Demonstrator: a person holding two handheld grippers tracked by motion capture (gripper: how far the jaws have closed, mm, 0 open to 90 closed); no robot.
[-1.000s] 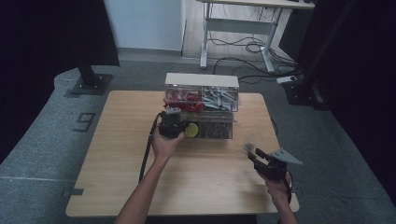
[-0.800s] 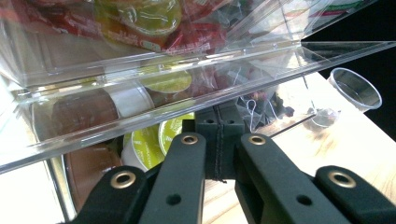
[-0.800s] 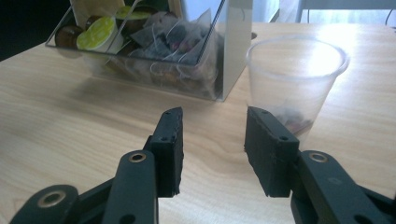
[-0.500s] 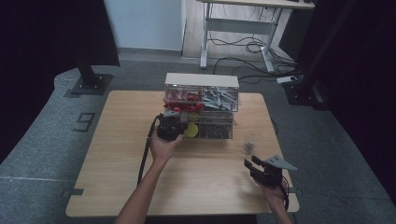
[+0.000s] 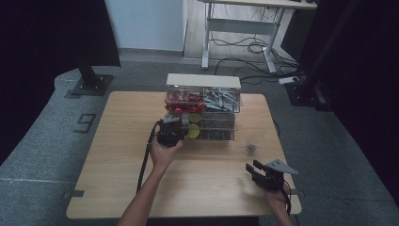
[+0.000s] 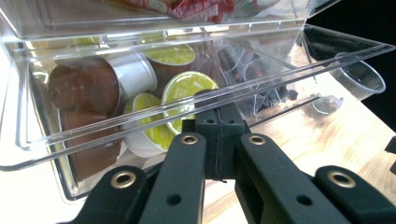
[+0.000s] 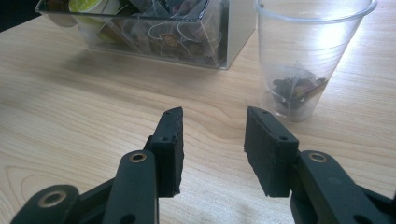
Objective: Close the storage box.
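Since a second ago the right gripper [image 5: 254, 168], jaws apart and empty, has drawn back toward the lower right of the high view, away from the plastic cup [image 5: 250, 147]. The left gripper [image 5: 175, 123], jaws together, stays at the clear drawer [image 6: 154, 116] at centre frame. The wooden table [image 5: 117, 155] stands on grey floor; a white desk [image 5: 235, 19] stands behind.

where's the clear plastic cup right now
In the high view the clear plastic cup stands on the wooden table, just right of the clear drawer organiser and ahead of the right claw.
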